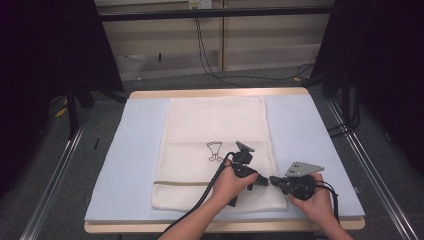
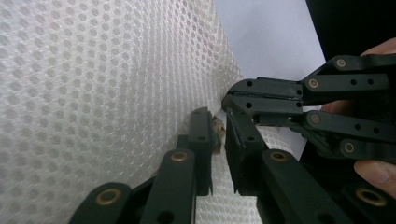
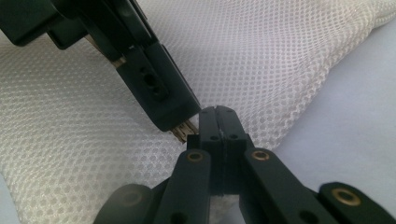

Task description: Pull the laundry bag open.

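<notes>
White mesh laundry bag (image 1: pixel 215 150) lies flat on a pale blue mat (image 1: pixel 125 165) covering the table. No readable writing; a small black outline drawing (image 1: pixel 214 151) sits mid-bag, a tan zipper band (image 1: pixel 180 183) near its front end. Left gripper (image 2: pixel 218 135), jaws narrow, pinches the brass zipper pull (image 2: pixel 217 127). Right gripper (image 3: pixel 222 122), jaws closed tight, clamps the mesh edge beside it.

Wooden worktop (image 1: pixel 220 93) carrying pale blue mat (image 1: pixel 125 165), lying under tongs. Grey carpet floor (image 1: pixel 65 165) spreading around. Beyond tongs, beige panelled wall (image 1: pixel 260 45) standing, black cables (image 1: pixel 210 60) hanging down it. Dark curtains (image 1: pixel 45 60) flanking both sides. Metal rails (image 1: pixel 55 175) running along floor, left and right.
</notes>
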{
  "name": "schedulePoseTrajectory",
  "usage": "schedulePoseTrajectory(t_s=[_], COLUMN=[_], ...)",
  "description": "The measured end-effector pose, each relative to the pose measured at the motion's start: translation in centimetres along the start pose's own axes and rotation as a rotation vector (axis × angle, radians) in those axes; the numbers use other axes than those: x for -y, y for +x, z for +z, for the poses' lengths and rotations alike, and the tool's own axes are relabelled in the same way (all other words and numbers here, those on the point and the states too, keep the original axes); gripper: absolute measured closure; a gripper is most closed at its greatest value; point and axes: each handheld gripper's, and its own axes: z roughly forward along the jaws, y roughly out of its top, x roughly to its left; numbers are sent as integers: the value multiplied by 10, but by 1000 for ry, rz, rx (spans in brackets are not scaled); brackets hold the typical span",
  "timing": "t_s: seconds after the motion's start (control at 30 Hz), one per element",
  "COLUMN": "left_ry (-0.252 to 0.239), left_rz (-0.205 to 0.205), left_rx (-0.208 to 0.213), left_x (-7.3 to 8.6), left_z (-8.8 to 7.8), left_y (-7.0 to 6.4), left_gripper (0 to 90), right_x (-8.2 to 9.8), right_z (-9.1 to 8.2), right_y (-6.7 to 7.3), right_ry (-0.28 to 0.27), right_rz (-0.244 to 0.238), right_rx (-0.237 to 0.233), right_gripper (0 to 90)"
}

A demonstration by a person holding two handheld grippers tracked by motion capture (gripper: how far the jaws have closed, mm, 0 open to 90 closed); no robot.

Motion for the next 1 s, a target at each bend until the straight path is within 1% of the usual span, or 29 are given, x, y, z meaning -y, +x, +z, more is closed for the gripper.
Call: schedulePoseTrajectory(t_s=[0.1,0.13,0.27,0.3,0.33,0.37,0.4,0.5,0.53,0.57,0.6,0.63,0.67,0.7,0.73,0.8,0.83,0.9,0.93,0.97,1.0], left_ry=[3,4,9,5,5,16,16,23,17,18,16,18,15,15,4,17,12,15,15,14,17], left_rz=[2,-4,-8,-13,-11,-17,-29,-29,-32,-23,-14,-20,-14,-17,-27,-18,-24,-19,-27,-20,-17], left_rx=[3,8,12,23,12,24,25,24,27,16,18,20,22,11,12,17,16,5,5,7,-2], left_x=[0,0,-1,-1,0,0,-1,0,0,1,1,1,1,1,2,2,3,3,3,3,3], left_z=[0,0,-2,-2,-3,-5,-7,-13,-15,-17,-19,-21,-23,-25,-26,-30,-31,-35,-36,-38,-40], left_y=[0,0,1,0,1,3,4,8,7,7,7,8,9,10,9,13,13,14,14,15,16], left_gripper=[856,866,873,873,873,874,874,874,874,874,874,874,874,874,874,874,874,874,874,874,874], right_x=[0,0,0,0,-1,-1,-1,-1,-1,-1,0,0,0,0,-1,0,0,0,0,0,0], right_z=[0,0,0,0,0,0,0,0,0,0,0,0,0,0,0,0,0,0,0,0,0], right_y=[0,0,0,0,0,0,1,1,1,0,0,0,0,0,1,0,0,0,0,0,0], right_ry=[1,1,10,11,15,15,16,17,17,16,15,13,15,15,16,14,14,14,14,15,15], right_rz=[5,5,-1,-4,-10,-15,-22,-19,-16,-16,-17,-16,-17,-18,-19,-19,-18,-19,-19,-19,-19], right_rx=[-1,-2,-3,-5,2,-2,5,6,3,1,0,1,1,2,3,-1,1,-1,-1,-1,-1], right_gripper=[900,900,900,900,900,900,900,900,900,900,900,900,900,900,900,900,900,900,900,900,900])
